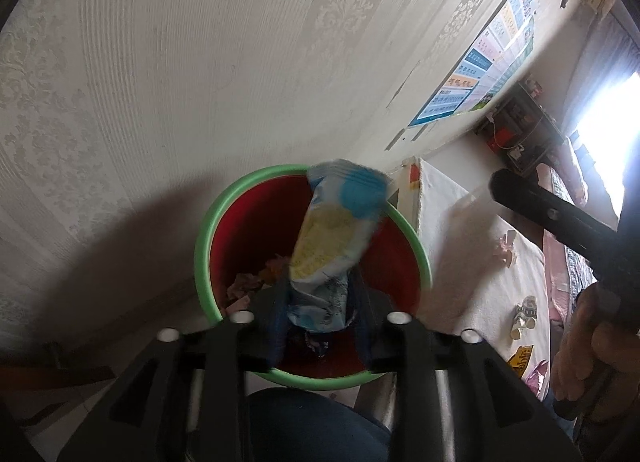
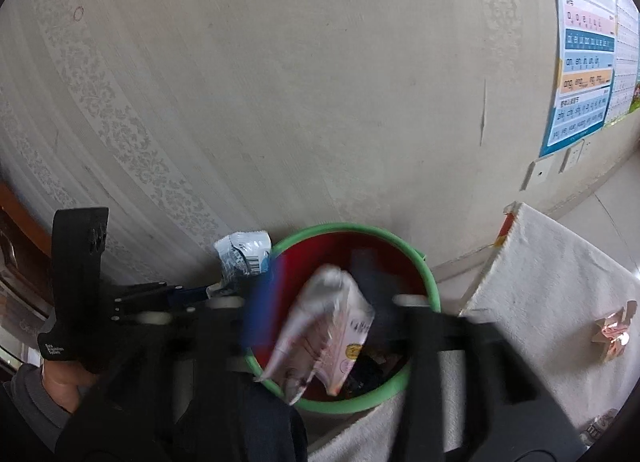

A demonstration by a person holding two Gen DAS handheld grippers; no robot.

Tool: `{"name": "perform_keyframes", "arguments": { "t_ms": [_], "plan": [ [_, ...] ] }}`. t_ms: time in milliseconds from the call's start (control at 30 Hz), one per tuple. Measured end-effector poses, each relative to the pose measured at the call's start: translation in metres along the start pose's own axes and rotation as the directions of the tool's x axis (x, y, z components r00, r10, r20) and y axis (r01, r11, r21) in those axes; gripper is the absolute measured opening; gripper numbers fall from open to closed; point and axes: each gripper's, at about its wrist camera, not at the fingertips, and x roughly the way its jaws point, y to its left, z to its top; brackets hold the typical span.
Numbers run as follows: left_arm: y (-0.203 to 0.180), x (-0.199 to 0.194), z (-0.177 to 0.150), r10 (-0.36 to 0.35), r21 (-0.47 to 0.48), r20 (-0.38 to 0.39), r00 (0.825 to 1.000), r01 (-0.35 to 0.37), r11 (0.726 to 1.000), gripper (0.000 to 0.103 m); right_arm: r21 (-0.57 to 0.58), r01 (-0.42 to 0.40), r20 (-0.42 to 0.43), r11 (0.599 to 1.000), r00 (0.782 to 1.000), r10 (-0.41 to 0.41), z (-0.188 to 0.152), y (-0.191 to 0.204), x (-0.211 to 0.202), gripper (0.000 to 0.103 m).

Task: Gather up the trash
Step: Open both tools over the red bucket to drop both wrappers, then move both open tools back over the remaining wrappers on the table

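Observation:
A red bin with a green rim (image 1: pixel 208 258) stands by the wall, with crumpled trash (image 1: pixel 244 286) inside. My left gripper (image 1: pixel 320 314) is shut on a blue, yellow and white wrapper (image 1: pixel 332 246), held above the bin's opening. In the right wrist view the same bin (image 2: pixel 430 282) is below my right gripper (image 2: pixel 320 302), whose jaws stand wide apart. A silver and pink wrapper (image 2: pixel 332 326) hangs loose between them over the bin, blurred. The left gripper and its wrapper (image 2: pixel 244 258) show at the bin's left.
A white cloth-covered table (image 1: pixel 460 246) stands right of the bin, with a crumpled pink paper (image 1: pixel 506 252) and other wrappers (image 1: pixel 524 316). The cloth (image 2: pixel 552 282) and pink paper (image 2: pixel 612 336) show in the right wrist view. A patterned wall and a poster (image 2: pixel 584 73) are behind.

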Motion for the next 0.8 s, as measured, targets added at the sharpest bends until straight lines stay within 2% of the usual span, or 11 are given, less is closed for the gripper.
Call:
{"name": "perform_keyframes", "arguments": {
  "t_ms": [167,233,300,367,533,800],
  "plan": [
    [0.002,-0.001,-0.001,-0.002,-0.018,0.011,1.000,0.002,1.000,0.060,0.015,0.027,0.039,1.000,0.999,-0.027,-0.001,-0.002,-0.011,0.088],
    [0.001,-0.003,-0.001,0.004,-0.025,0.015,1.000,-0.004,1.000,0.070,0.022,0.040,0.051,0.999,0.998,-0.041,0.000,-0.006,-0.017,0.090],
    [-0.002,-0.005,-0.001,0.016,-0.026,0.025,1.000,-0.016,1.000,0.086,0.028,0.051,0.057,0.998,0.997,-0.052,0.000,-0.008,-0.023,0.093],
    [-0.007,-0.008,0.000,0.033,-0.026,0.034,0.999,-0.032,0.999,0.093,0.045,0.065,0.066,0.997,0.995,-0.068,-0.002,-0.012,-0.033,0.095],
    [-0.028,-0.014,0.000,0.019,0.003,0.048,0.999,-0.019,1.000,0.095,0.097,0.109,0.075,0.989,0.990,-0.116,-0.015,-0.024,-0.060,0.098],
    [-0.093,-0.016,-0.002,-0.044,0.110,0.047,0.998,0.039,0.993,0.095,0.209,0.191,0.069,0.959,0.975,-0.209,-0.058,-0.071,-0.118,0.098]
  ]
}}
